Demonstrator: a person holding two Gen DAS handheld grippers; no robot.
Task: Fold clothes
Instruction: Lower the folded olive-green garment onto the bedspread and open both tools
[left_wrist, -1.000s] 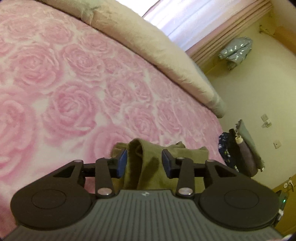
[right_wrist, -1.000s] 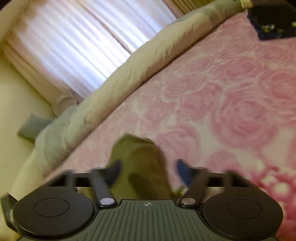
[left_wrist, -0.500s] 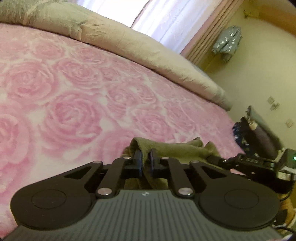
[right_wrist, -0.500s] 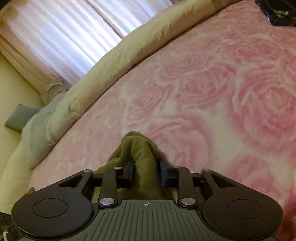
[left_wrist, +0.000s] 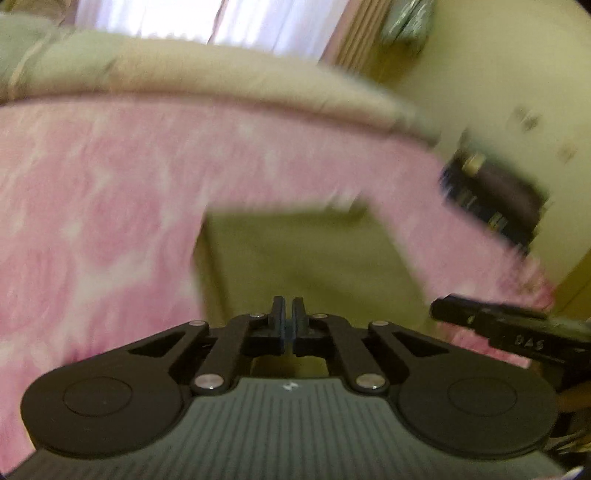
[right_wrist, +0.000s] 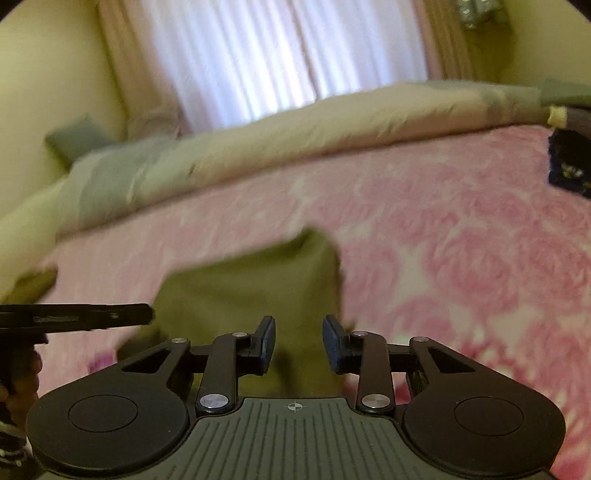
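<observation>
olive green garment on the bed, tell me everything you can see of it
The olive green garment is a soft, matte cloth in one plain colour, with no print or fastening visible through the motion blur. It lies spread over the pink rose bedspread as a roughly rectangular panel with fairly straight side edges and one raised far corner. The left gripper is closed on its near edge. The right gripper has its fingers apart with the cloth between them; contact cannot be told.

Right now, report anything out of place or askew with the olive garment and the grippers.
Nothing stands out. The olive garment lies on the pink rose blanket. The left gripper is closed, the right gripper open over the cloth. Blur hides finer creases.
</observation>
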